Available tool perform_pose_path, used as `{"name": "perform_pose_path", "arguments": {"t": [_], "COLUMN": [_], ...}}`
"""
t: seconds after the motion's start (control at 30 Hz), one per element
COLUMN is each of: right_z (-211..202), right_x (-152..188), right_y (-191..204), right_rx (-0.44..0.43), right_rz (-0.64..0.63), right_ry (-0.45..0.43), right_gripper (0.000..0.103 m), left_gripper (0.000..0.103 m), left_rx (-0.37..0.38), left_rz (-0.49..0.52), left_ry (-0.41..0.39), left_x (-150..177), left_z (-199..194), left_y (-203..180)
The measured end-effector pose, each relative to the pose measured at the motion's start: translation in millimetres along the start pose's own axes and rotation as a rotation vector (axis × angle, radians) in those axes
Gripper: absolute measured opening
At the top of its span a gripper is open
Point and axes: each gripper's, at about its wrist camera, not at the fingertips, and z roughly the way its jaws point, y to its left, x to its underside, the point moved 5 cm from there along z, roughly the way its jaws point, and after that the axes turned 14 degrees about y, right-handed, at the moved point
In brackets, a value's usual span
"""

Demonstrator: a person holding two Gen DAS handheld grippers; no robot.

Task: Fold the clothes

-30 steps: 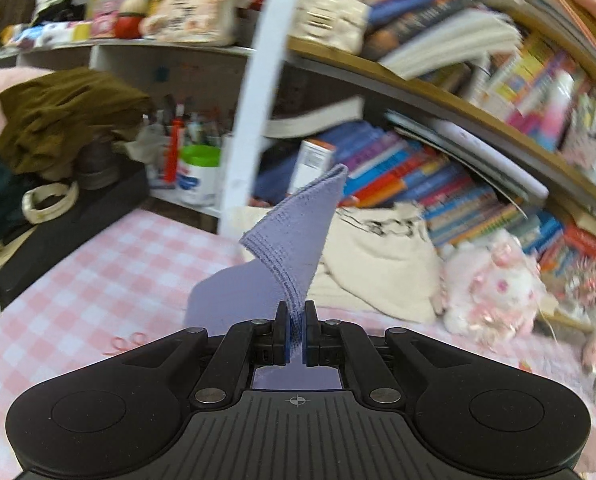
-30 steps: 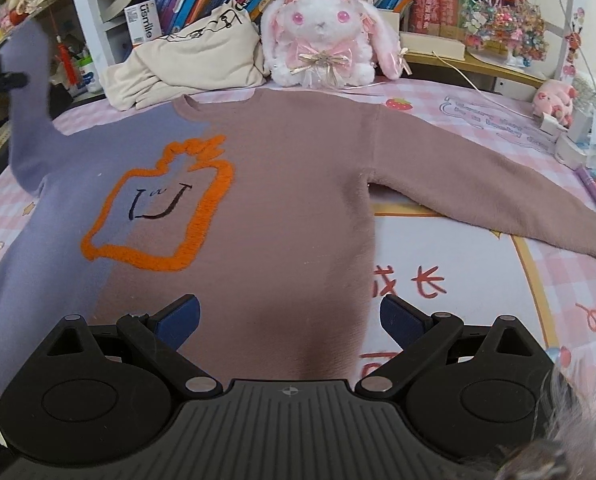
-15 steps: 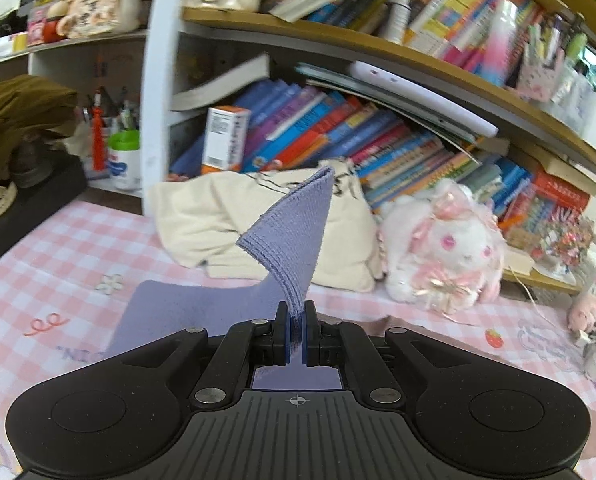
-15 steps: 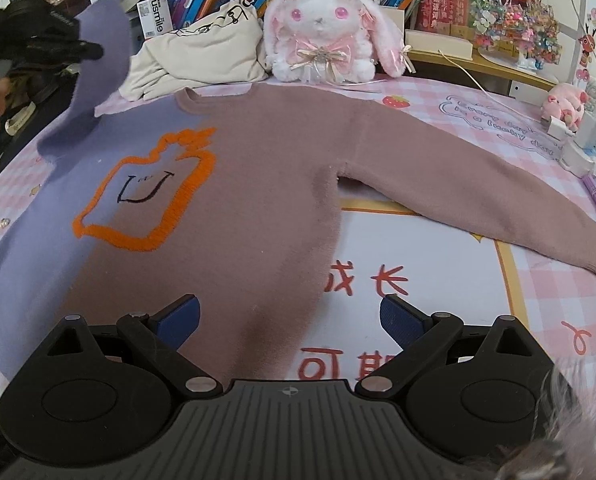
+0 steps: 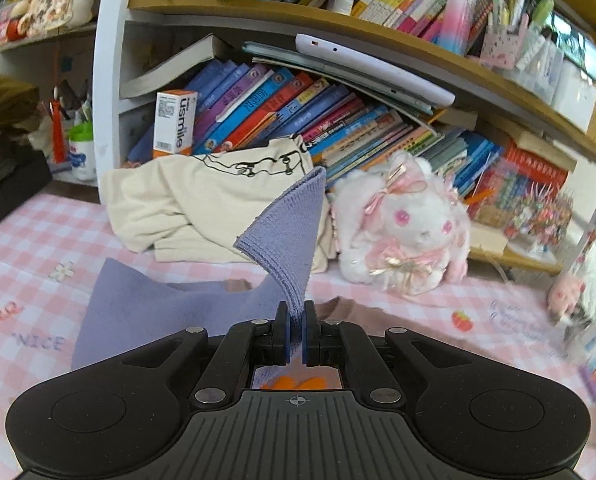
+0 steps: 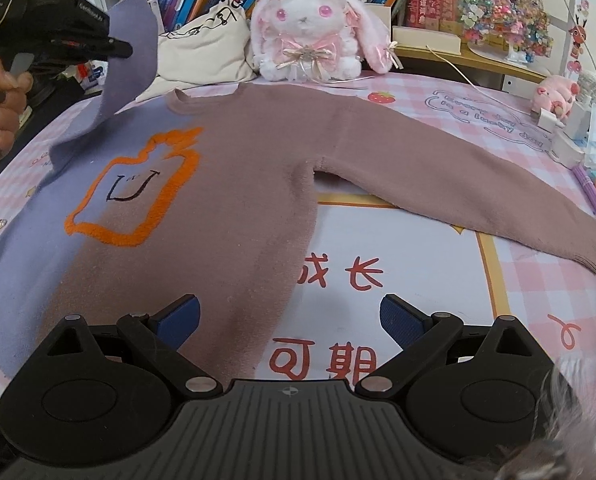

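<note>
A lilac-and-mauve sweater [image 6: 234,184] with an orange outlined face lies flat on the pink checked table [image 6: 538,280]. Its mauve right sleeve [image 6: 458,184] stretches out to the right. My left gripper [image 5: 296,320] is shut on the cuff of the lilac left sleeve [image 5: 290,232] and holds it raised above the sweater's left shoulder; it also shows in the right wrist view [image 6: 114,46]. My right gripper [image 6: 290,316] is open and empty, hovering over the sweater's lower hem.
A white plush rabbit [image 6: 310,28] and a cream folded garment [image 6: 202,52] sit at the table's back edge, in front of bookshelves [image 5: 338,112]. A charger and small items [image 6: 570,128] crowd the right edge. A pink toy [image 6: 554,92] sits there too.
My left gripper has carried the lilac sleeve to the right, in over the sweater's body. My right gripper has shifted slightly rightwards along the hem and stayed open.
</note>
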Motion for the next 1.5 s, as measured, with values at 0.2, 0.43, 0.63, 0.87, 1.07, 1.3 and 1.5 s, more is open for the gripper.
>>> {"name": "perform_pose_path", "arguments": {"t": [0.2,0.43,0.63,0.87,1.07,1.3,1.5], "right_z": [-0.2,-2.1,-3.5,-4.6,1.2,6.7,11.3], "right_x": [2.0,6.2,9.2,9.7,9.1,5.2,3.7], "right_y": [-2.6,-6.7,-13.5,-13.6,-4.8,6.9,18.8], "right_rx": [0.000,0.013,0.027,0.025,-0.012,-0.048,-0.043], "right_rz": [-0.003,-0.011,0.002,0.006,-0.010,0.010,0.051], "right_ry": [0.005,0.012,0.018,0.017,0.028,0.030,0.055], "right_gripper": [0.097,0.097,0.097,0.097,0.096,0.095,0.092], "left_gripper": [0.004,0.004,0.006,0.071,0.072,0.072,0.074], "left_rx": [0.007,-0.001,-0.028,0.125,0.025,-0.193,-0.363], "left_rz": [0.018,0.038,0.089,0.220,0.343,0.268,0.160], "left_ry": [0.014,0.057,0.112,0.126,0.101,0.115,0.115], "left_x": [3.6,13.3,23.8,43.9,85.6,123.4,136.2], "left_z": [10.3,28.7,48.8,25.9,-12.3,-54.6,-75.2], "left_y": [-14.8,-24.4,-34.5,-58.7,-29.5,52.9,122.6]}}
